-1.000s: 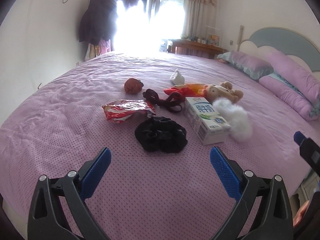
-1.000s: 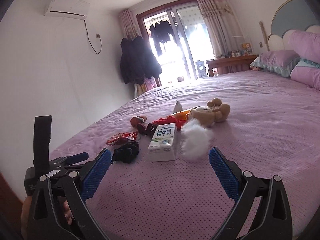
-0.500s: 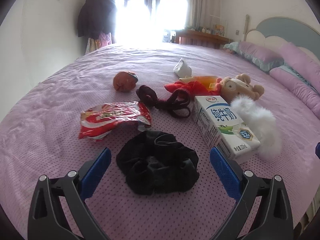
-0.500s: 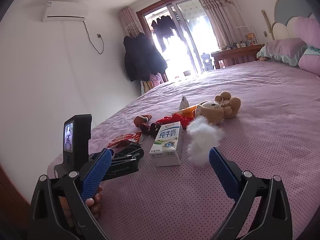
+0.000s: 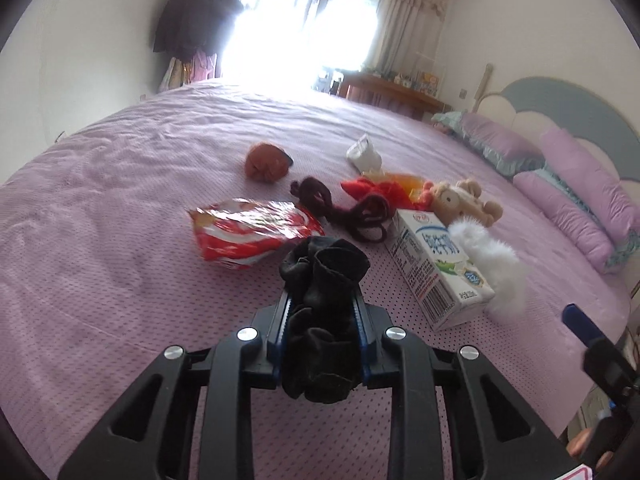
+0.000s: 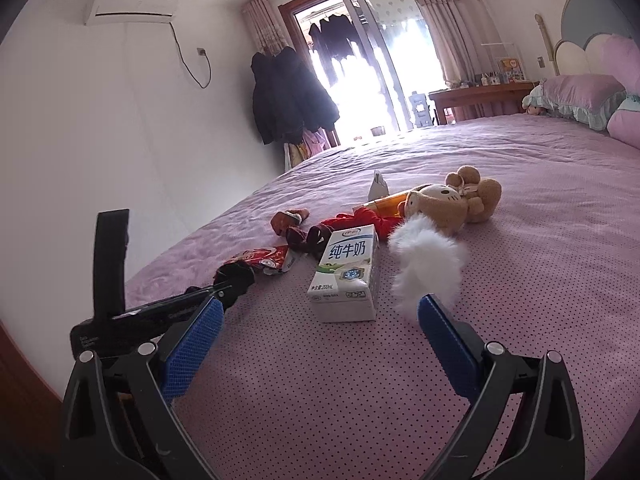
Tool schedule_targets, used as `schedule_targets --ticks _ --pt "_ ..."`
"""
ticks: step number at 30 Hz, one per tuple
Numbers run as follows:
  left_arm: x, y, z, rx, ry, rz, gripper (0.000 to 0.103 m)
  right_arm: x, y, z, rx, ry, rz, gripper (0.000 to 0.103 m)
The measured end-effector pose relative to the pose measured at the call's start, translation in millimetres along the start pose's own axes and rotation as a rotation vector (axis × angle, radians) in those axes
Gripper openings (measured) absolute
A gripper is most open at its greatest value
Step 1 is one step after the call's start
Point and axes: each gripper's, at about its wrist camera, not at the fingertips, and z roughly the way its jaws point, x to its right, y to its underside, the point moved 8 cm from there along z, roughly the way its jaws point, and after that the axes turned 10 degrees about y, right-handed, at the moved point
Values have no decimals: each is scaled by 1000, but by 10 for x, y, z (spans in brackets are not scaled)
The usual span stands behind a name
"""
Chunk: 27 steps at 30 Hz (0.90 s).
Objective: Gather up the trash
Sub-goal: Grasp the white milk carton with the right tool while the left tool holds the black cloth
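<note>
My left gripper [image 5: 322, 316] is shut on a crumpled black cloth [image 5: 324, 272] and holds it just above the purple bed. In the right wrist view the left gripper [image 6: 224, 292] shows at left with the black cloth [image 6: 236, 274] in its tips. My right gripper [image 6: 320, 320] is open and empty, low over the bed, facing a white milk carton [image 6: 348, 268]. The carton [image 5: 436, 264] lies right of the left gripper. A red snack wrapper [image 5: 252, 232] lies just beyond the cloth.
A white fluffy piece [image 6: 424, 260], a teddy bear [image 6: 460, 200], red cloth [image 5: 376, 190], dark brown cloth [image 5: 340, 212], a brown ball-like item [image 5: 266, 162] and a white crumpled packet [image 5: 362, 154] lie on the bed [image 5: 120, 280]. Pillows [image 5: 568, 184] sit at right.
My left gripper moved forward and down, closed on the black cloth and lifted it. My right gripper moved closer to the milk carton and stayed open.
</note>
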Motion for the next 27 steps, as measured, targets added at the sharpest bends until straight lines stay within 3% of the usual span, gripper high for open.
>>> schedule_targets --ticks 8,14,18,21,22,27 --pt "-166 -171 -371 72 16 -21 27 -263 -40 353 -42 36 -62 95" --pt "-265 -168 -488 81 32 -35 27 -206 -90 763 -102 152 -86 91" --pt "-339 -146 -532 82 35 -50 27 -99 -30 1064 -175 210 -88 78" --pt "-370 -150 -543 82 34 -53 27 -90 14 1185 -204 187 -82 69" --pt "-370 -153 -541 82 33 -54 27 -94 18 1198 -201 174 -89 56" --pt "-329 -144 -552 78 45 -45 27 -62 40 1075 -190 141 -80 55"
